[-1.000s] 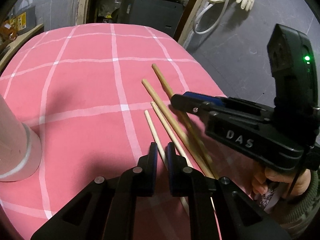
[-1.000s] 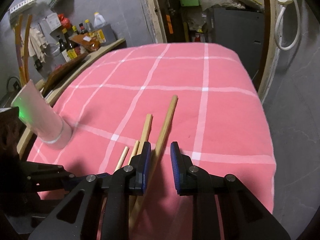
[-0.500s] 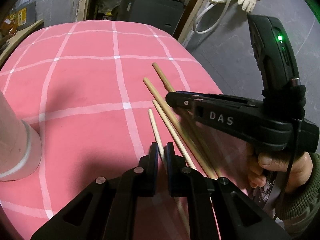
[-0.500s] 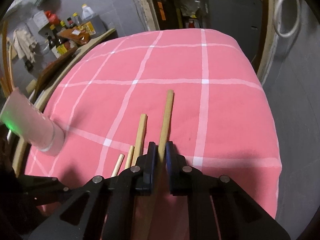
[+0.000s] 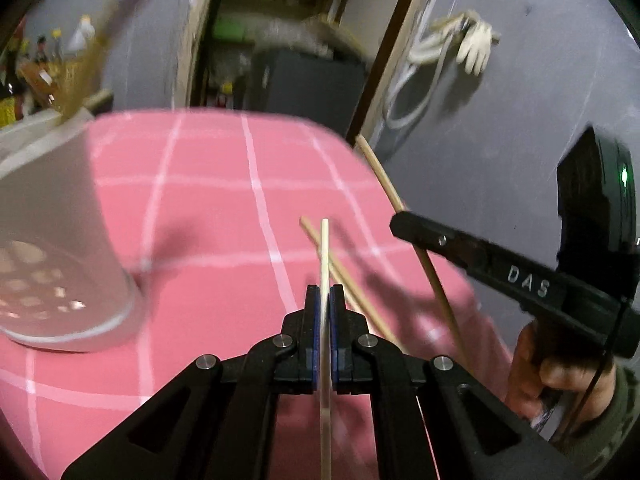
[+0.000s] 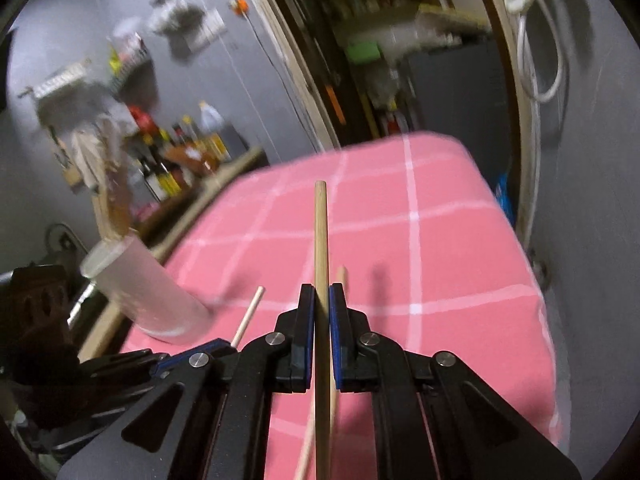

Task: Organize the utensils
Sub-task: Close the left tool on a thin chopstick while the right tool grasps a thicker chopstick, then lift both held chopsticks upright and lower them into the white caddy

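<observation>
Both grippers are now lifting sticks off the pink cloth: the left gripper is pinching a thin stick and the right gripper a thicker stick, where a second ago both lay flat; the holder is standing to the left, other utensils already in it. Two sticks are still lying on the cloth; the held pair look bound for the holder next.

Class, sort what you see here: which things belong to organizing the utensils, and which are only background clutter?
Job:
thin chopstick in left tongs
thick chopstick in right tongs
chopsticks on cloth
white holder cup

Clutter:
bottles
glove
hose
</observation>
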`<state>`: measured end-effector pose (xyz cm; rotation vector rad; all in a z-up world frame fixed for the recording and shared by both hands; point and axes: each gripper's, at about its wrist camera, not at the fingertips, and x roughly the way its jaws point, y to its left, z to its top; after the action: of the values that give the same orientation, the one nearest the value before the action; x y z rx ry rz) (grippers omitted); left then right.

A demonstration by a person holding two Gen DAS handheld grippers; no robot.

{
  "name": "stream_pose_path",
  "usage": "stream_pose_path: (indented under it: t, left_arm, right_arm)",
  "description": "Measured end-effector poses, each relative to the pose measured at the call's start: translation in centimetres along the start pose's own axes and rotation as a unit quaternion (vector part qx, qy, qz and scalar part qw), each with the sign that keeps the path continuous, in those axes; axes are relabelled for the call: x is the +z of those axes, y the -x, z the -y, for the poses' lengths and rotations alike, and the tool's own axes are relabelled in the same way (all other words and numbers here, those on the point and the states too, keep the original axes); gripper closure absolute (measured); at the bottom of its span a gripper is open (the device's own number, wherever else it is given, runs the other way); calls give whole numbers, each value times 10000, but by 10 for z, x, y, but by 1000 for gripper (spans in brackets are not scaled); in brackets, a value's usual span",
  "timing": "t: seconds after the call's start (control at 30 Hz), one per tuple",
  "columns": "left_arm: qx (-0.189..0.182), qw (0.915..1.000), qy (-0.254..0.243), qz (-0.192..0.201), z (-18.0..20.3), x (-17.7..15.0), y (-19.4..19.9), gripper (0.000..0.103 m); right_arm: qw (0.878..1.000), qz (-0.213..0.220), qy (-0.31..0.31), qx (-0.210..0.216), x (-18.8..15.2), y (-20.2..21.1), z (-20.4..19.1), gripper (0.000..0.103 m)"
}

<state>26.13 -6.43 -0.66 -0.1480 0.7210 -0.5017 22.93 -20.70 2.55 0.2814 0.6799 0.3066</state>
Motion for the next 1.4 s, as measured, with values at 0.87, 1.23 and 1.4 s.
stream_pose_path:
  t: [0.87, 1.23, 1.4]
  left_arm:
    - [766, 9354, 500, 3416, -98, 47, 189, 101]
    - [1288, 9029, 1025, 3970, -185, 74, 204, 101]
    - [1443, 8930, 1098, 4118, -205, 77, 199, 101]
  right_arm:
    - [9416, 2989, 588, 1438, 35, 25, -142, 98]
    - [9106, 3701, 795, 1658, 59, -11, -184, 98]
    - [9072, 3845, 850, 1479, 55, -23, -186, 98]
